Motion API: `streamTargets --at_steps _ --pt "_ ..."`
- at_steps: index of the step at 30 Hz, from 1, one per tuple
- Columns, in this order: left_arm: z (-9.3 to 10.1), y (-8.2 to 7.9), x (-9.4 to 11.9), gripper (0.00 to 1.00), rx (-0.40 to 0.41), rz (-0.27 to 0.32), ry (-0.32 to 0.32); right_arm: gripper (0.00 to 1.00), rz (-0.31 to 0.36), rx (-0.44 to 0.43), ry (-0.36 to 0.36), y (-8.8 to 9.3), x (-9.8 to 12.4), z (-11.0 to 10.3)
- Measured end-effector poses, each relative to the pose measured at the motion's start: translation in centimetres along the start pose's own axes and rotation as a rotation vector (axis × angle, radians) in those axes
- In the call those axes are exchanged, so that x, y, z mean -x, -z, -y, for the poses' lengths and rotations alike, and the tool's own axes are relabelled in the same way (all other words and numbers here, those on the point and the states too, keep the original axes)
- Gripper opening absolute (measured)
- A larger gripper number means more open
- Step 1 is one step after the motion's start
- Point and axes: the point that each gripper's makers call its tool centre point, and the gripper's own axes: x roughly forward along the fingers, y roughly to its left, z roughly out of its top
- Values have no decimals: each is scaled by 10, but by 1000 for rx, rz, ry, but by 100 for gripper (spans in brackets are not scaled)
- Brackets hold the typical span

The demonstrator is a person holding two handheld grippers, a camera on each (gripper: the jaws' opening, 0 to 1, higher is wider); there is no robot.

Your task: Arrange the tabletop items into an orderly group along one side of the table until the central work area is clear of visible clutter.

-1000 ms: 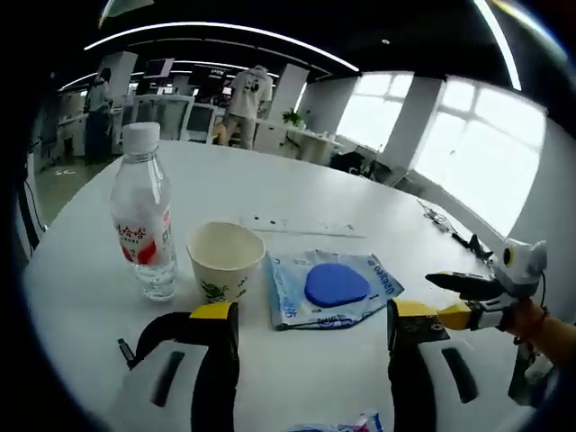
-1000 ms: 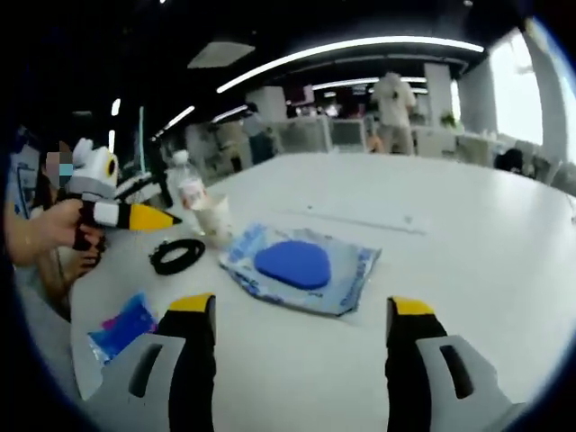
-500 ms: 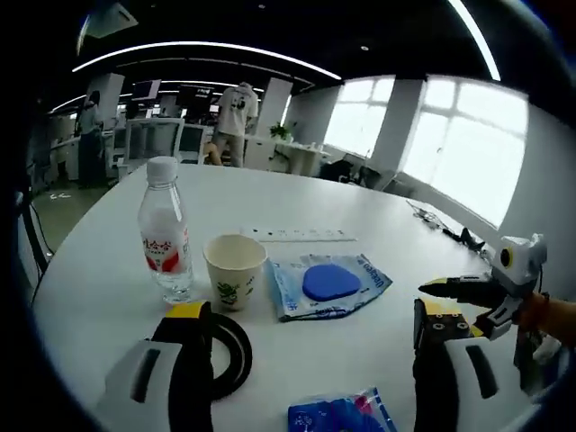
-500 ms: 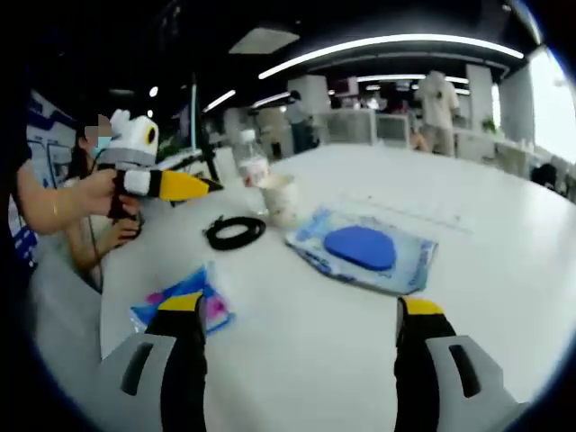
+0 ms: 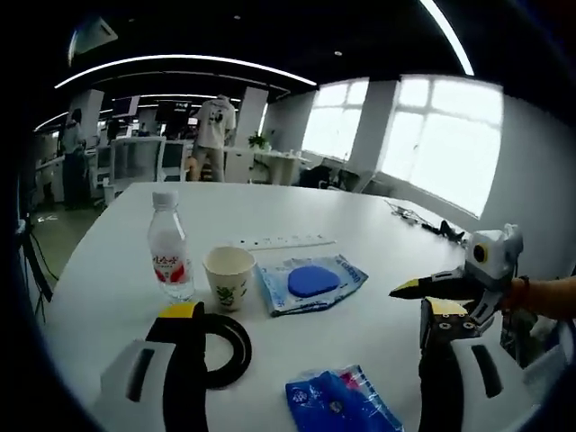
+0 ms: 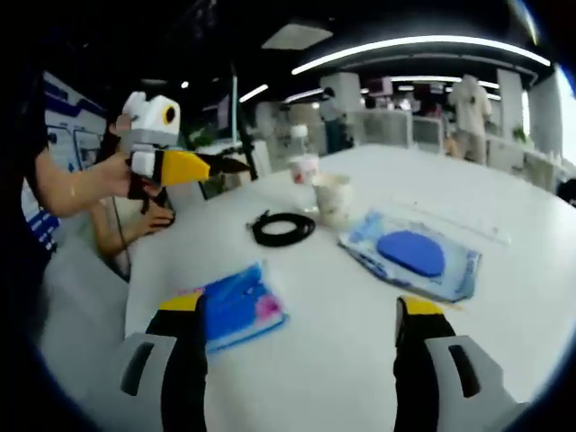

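Note:
In the left gripper view a water bottle (image 5: 169,256), a paper cup (image 5: 228,277) and a pale blue pouch with a blue oval (image 5: 310,283) stand in a row on the white table (image 5: 270,202). Nearer me lie a black cable ring (image 5: 227,346) and a bright blue packet (image 5: 340,402). My left gripper (image 5: 312,310) hangs open above them, holding nothing. My right gripper (image 5: 400,292) reaches in from the right. The right gripper view has the packet (image 6: 236,306), ring (image 6: 283,229), cup (image 6: 331,198), bottle (image 6: 304,166) and pouch (image 6: 414,255). My right gripper (image 6: 297,304) is open and empty; the left gripper (image 6: 238,166) hovers at the left.
A white power strip (image 5: 283,241) lies behind the pouch, and dark cables (image 5: 432,227) trail at the far right of the table. A seated person (image 6: 135,225) is at the table's left edge. People stand among desks in the background.
Both views have drawn back from the table, so the black ring and the blue packet now show in full. The items on the table have stayed in place. Both grippers remain open.

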Motion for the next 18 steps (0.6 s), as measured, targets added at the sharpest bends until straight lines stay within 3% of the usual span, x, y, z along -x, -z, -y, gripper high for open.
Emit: streamTargets --at_steps 6,11,18 --pt "4 9 17 99 -43 -23 9 83 -5 5 -39 3 -7 -14" --pt "7 12 29 99 -41 -9 11 82 -7 8 -55 4 -15 -23" --pt "3 14 40 99 -38 4 -12 79 15 -14 -17 6 -31 -22"
